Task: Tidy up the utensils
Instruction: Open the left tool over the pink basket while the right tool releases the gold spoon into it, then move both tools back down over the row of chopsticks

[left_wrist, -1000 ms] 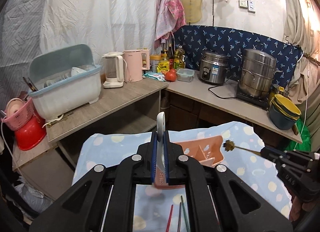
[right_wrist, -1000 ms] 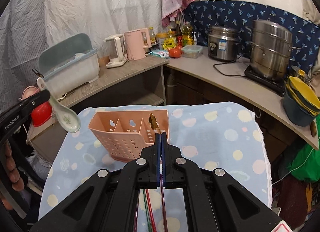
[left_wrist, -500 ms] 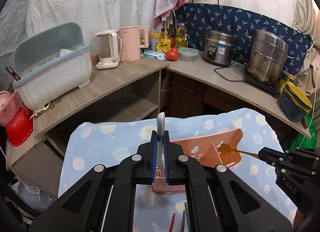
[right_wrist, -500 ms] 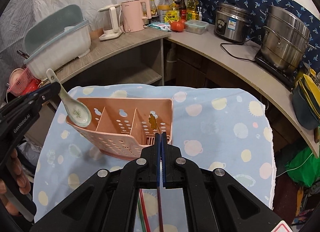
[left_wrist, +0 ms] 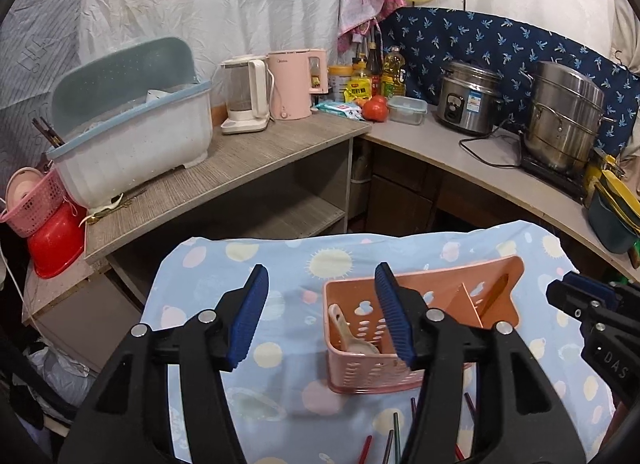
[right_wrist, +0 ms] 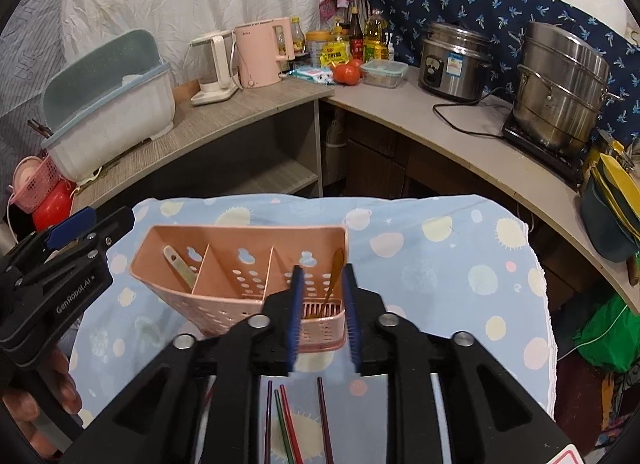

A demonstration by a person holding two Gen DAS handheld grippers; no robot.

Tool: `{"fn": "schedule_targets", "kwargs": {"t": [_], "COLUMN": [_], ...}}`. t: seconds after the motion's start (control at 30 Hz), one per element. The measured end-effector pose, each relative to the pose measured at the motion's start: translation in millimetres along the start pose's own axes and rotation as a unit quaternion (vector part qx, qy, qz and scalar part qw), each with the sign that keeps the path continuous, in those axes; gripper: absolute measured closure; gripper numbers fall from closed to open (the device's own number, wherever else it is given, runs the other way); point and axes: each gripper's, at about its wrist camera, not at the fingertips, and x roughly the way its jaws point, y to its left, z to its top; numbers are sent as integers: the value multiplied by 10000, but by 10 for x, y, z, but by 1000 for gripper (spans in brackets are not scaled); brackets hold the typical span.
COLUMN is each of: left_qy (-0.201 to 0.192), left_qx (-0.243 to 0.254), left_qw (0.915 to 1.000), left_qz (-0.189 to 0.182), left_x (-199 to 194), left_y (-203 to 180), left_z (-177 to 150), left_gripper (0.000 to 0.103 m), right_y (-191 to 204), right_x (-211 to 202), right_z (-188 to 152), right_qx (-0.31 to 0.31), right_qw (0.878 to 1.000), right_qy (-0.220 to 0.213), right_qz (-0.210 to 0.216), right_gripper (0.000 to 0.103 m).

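"Where do the hands point?"
"Down at the pink basket [right_wrist: 240, 296] on the spotty cloth [right_wrist: 440, 272]. The left gripper [left_wrist: 322, 312] has just been opening wide, with nothing between its jaws; the right gripper [right_wrist: 323, 316] has just been opening a little too, and it holds nothing."
"And the spoons?"
"The white spoon [left_wrist: 348, 332] sits in one end slot and the gold spoon [right_wrist: 334, 280] in the other (their bottoms are hidden). The chopsticks [right_wrist: 286, 420] are cut off."

Along the wooden counter [left_wrist: 240, 179] we see a white dish bin with a blue-green lid [left_wrist: 132, 135] near its left end, then a white kettle [left_wrist: 244, 95] just beside a pink kettle [left_wrist: 292, 83] towards the inner corner. At that corner we find bottles and a yellow packet [left_wrist: 360, 79], a red tomato [left_wrist: 376, 107] and a clear lidded box [left_wrist: 408, 109]. On the pale counter [left_wrist: 460, 159] to the right stand a rice cooker [left_wrist: 468, 99] and, further along, a tall steel steamer pot [left_wrist: 564, 115]; stacked yellow and teal bowls [left_wrist: 612, 215] sit at its right end. Beyond the wooden counter's left edge we see a pink basket [left_wrist: 32, 199] above a red basin [left_wrist: 56, 240]. A blue patterned cloth [left_wrist: 480, 43] lines the wall behind the pots.
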Motion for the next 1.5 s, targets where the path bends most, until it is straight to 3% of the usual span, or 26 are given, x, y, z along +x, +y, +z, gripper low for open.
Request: {"fn": "schedule_targets", "kwargs": {"t": [0.37, 0.9, 1.1, 1.5], "left_qy": [20, 392, 653, 1279], "left_qx": [-21, 11, -195, -399], "left_qw": [10000, 9991, 9974, 9909], "left_qz": [-12, -146, -237, 105], "left_x": [-307, -888, -1042, -1045], "left_y": [100, 47, 122, 316], "left_z": [-222, -1047, -1463, -2341], "left_gripper": [49, 49, 49, 49], "right_y": [-36, -66, -157, -291], "right_x": [-336, -945, -1008, -763], "right_z": [-271, -1248, -1651, -2516], "right_qx": [117, 156, 320, 520], "right_qw": [9997, 9995, 9993, 9958], "right_qy": [-199, -255, -67, 509], "right_qz": [50, -122, -205, -550], "right_gripper": [71, 68, 67, 67]}}
